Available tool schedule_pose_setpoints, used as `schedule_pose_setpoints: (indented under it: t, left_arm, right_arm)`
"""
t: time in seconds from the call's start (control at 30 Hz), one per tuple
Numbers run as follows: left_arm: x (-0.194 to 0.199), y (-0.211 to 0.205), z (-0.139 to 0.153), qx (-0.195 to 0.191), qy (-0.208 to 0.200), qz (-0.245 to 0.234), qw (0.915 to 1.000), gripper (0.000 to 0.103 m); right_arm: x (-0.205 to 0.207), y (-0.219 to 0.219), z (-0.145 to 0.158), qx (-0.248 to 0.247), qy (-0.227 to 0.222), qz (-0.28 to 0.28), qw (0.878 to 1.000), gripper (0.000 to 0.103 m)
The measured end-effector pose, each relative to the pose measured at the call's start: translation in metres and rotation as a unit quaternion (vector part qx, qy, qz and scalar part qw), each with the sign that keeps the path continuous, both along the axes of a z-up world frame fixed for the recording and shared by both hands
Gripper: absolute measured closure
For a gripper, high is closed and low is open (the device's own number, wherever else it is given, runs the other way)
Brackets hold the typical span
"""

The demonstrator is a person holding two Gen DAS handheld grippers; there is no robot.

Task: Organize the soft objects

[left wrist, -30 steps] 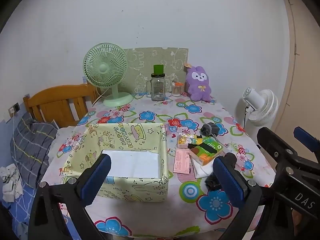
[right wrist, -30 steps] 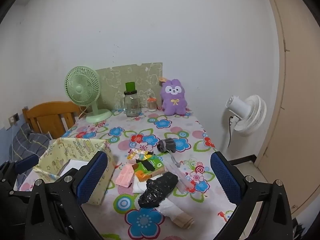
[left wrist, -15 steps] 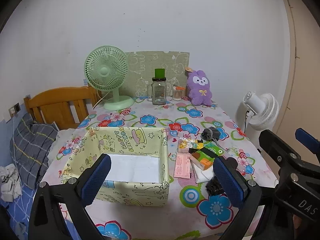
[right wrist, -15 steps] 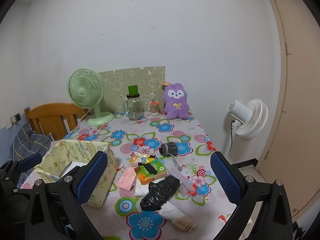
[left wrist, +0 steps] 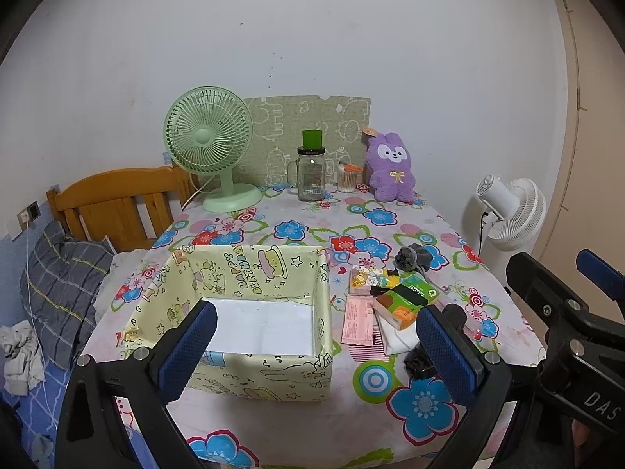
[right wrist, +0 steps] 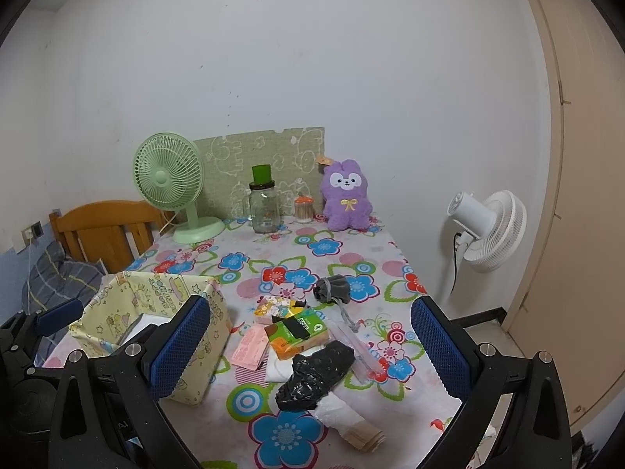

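We held the left gripper (left wrist: 316, 346) and right gripper (right wrist: 308, 346) with jaws wide apart and empty above the table's (right wrist: 343, 250) near edge, the soft packets (right wrist: 297, 334) lying just right of the yellow box (left wrist: 250, 273).

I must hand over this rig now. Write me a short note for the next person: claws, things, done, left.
Left claw: open, holding nothing, above the near edge of the yellow box.
Right claw: open, holding nothing, above the pile.
The box holds no items so far; only its white bottom shows.
To its right lie the tissue packs, black bag, grey pouch and pink packet.
Done: nothing packed.
Left: probably move the soft things into the box.
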State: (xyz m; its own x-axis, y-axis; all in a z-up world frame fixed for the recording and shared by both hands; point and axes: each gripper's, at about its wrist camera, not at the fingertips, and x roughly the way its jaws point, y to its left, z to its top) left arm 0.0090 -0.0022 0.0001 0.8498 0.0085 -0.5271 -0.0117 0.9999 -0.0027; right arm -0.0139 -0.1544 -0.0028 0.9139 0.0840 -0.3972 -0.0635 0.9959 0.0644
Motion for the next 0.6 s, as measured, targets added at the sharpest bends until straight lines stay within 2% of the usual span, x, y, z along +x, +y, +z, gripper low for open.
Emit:
schedule_pose_setpoints:
  t: [0.6]
  left_arm:
    - [0.0008, -0.0002, 0.0009, 0.0, 0.0, 0.0, 1.0, 0.0]
  right_arm:
    - [0.0041, 0.0003, -0.0002, -0.001, 0.003, 0.002, 1.0, 0.0]
